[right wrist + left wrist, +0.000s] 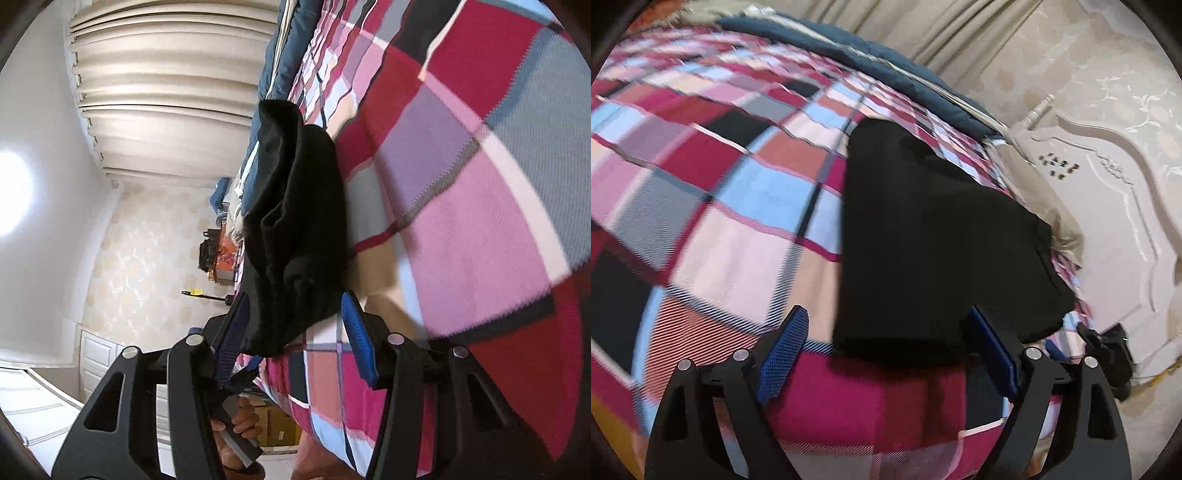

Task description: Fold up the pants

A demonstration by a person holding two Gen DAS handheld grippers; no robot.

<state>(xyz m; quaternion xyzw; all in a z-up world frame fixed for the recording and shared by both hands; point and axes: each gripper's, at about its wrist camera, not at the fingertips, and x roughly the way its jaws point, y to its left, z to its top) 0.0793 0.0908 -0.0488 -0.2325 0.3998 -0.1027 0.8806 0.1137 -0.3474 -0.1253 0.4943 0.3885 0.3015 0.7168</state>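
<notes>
We see the black pants [934, 236] lying folded into a compact bundle on the bed [738, 229], on top of its plaid blanket of pink, red, blue and grey squares. The pants are our landmark.

The left gripper [886, 354] hovers at the near edge of the pants with its jaws spread wide. One blue pad [783, 354] stands clear over the blanket to the side of the pants; the other pad [991, 354] sits just beside the pants' near corner. Neither pad presses the cloth, so this gripper is released and holds nothing.

In the right wrist view the right gripper [295, 332] reaches the end of the same bundle [295, 229]. Its jaws are partly spread, with the lower edge of the pants between the two blue pads; we see a gap on the blanket side, so the grip looks let go. The person's hand [240, 424] clasps the other gripper's handle below the pants.

Beyond the pants, a dark blue quilt [857, 51] lies along the far edge of the bed, with beige curtains [942, 33] behind it and a pale carved headboard [1108, 206] beside the pants.
</notes>
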